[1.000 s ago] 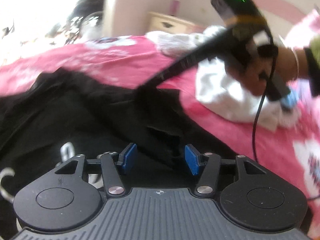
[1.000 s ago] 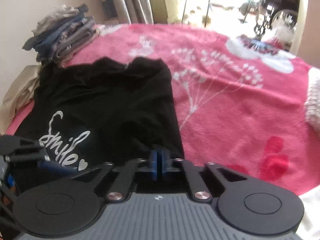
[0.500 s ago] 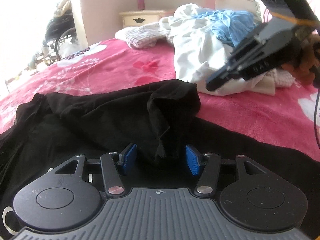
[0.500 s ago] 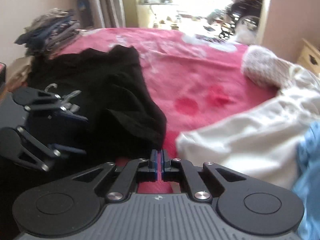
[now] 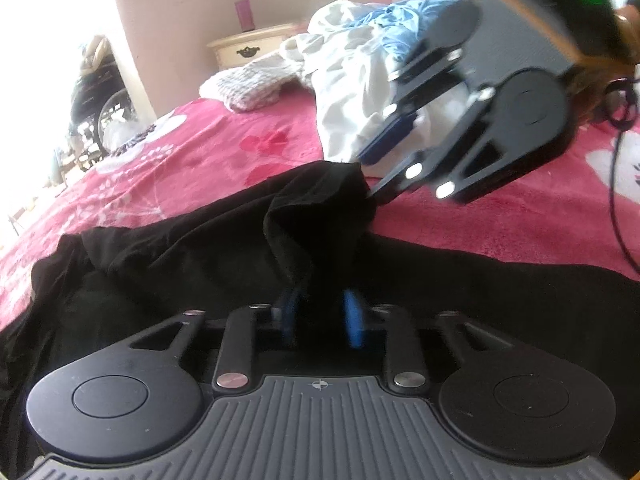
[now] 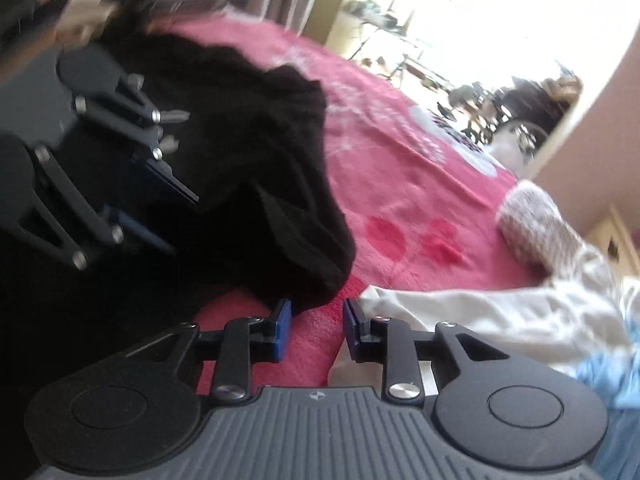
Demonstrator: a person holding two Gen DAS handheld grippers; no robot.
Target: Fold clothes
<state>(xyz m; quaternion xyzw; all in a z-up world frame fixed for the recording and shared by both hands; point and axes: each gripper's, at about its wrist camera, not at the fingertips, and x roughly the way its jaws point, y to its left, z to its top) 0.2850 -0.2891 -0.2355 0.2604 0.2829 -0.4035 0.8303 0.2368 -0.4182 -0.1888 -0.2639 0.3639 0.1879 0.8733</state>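
The left gripper (image 5: 320, 316) sits low over a black shirt (image 5: 200, 248) spread on a pink blanket (image 5: 208, 148). Its blue pads are blurred but stand apart, with a fold of the black cloth hanging down between them; whether the pads touch the cloth cannot be told. Straight ahead of this gripper the shirt rises into a bunched ridge, and more of the black cloth spreads to either side of the gripper and under it.

The right gripper (image 6: 317, 326) is open, its two blue pads well apart with only pink blanket showing between them. It holds nothing. The bunched end of the black shirt lies just ahead and to the left of its left finger, close to the pad. In the left wrist view this gripper hangs ahead and to the right, its fingertips just beside the raised end of the shirt.

Ahead and to the right of the right gripper lies a pile of white clothes (image 6: 500, 312) with a blue garment (image 6: 612, 376) at the edge, and a knitted piece (image 6: 528, 220) beyond it. A cream nightstand (image 5: 252, 46) stands against the wall behind the pile.
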